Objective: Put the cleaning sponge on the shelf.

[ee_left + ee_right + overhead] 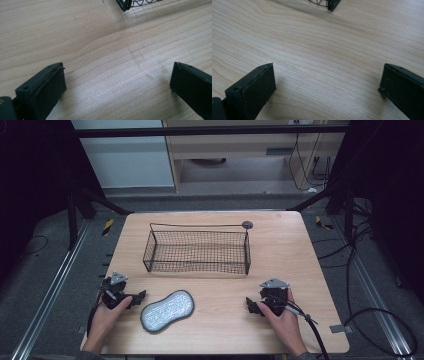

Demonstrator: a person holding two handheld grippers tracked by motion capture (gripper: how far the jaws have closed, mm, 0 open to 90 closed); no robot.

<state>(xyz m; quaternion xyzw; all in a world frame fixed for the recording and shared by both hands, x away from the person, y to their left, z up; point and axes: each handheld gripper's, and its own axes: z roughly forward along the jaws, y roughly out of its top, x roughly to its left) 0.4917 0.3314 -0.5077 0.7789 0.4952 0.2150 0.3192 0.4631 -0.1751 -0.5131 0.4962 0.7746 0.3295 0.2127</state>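
Currently the left gripper (136, 298) rests low on the wooden table (300, 270) with its jaws spread wide and nothing between them; its own view shows bare wood in the gap. Likewise the right gripper (251, 305) sits released, jaws far apart over bare tabletop, touching no object. Between them lies the grey peanut-shaped pad (167, 310), just beside the left gripper at its four o'clock and well apart from the right one, at its nine o'clock. At twelve o'clock from the pad stands the black wire basket (197, 251).
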